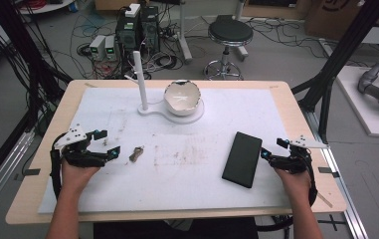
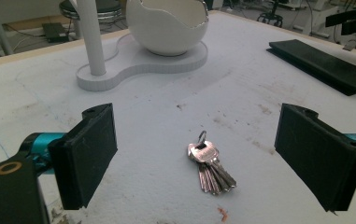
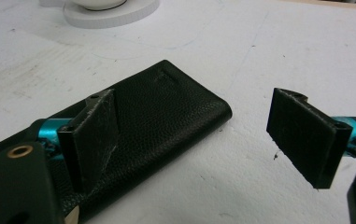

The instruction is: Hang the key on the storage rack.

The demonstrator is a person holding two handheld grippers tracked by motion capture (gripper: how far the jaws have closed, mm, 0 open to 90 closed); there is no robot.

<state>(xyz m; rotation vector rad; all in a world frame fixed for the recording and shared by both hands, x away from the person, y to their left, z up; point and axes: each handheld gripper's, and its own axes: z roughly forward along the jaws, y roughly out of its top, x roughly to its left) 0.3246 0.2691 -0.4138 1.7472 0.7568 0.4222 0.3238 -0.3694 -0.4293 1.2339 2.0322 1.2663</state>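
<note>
Both claws open and empty: keys ahead of the left, black wallet at the right.

Left claw has its jaws wide apart, with the bunch of keys lying flat on the white worktop just ahead, between the pads and untouched. Likely light, hard metal, loose on the ring, so the blades will splay and slip; better to pinch across the key heads near the ring than at the tips. Right claw is also spread wide, holding nothing, with its left pad over the near end of the wallet, which lies flat. Grained leather look, probably semi-stiff, light, grippy and thin, so best taken across the narrow width at one end. White bowl stand sits well apart at the back.
</note>
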